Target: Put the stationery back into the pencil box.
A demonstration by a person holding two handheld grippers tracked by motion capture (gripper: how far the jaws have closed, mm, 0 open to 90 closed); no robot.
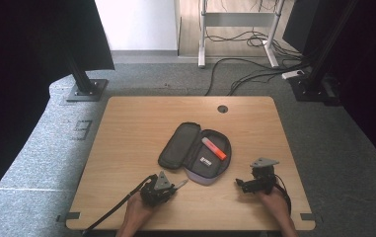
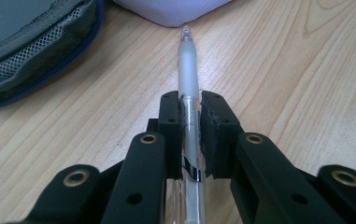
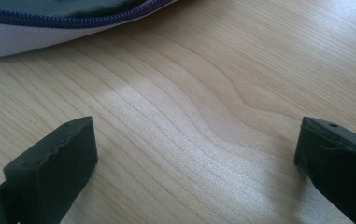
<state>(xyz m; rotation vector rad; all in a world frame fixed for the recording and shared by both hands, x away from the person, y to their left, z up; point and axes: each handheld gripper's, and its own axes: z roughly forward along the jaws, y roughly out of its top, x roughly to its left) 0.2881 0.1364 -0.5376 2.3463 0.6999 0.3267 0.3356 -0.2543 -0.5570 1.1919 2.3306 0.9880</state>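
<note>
The left tongs point(image 2: 192, 114) pinch a clear, frosted pen point(image 2: 188, 65) between their 2 black pads; the pen runs lengthwise through the gap, its tip pointing out ahead toward the pale underside of the pencil case point(image 2: 35, 42), close to it but not touching; a metal clip glints on the barrel just behind the pads. In the high view the left tongs point(image 1: 174, 186) sit near the front edge of the wooden surface point(image 1: 126, 128), left of its middle, with the pen point(image 1: 180, 183) jutting out to the right toward the case; a hand holds them from the bottom edge and a cable trails off to the front left corner.

The pencil case point(image 1: 195, 148) lies open, roughly at the middle of the surface; its dark lid half is folded out to the left, its light half lies to the right and holds an orange-red marker point(image 1: 214, 148) and a small dark label.

The right tongs point(image 1: 239, 183) rest near the front edge, toward the front right corner, well apart from the left ones; in the right gripper view the right tongs point(image 3: 194, 158) stand spread wide with bare wood between them, the zipped rim of the case point(image 3: 73, 21) lying beyond.
</note>
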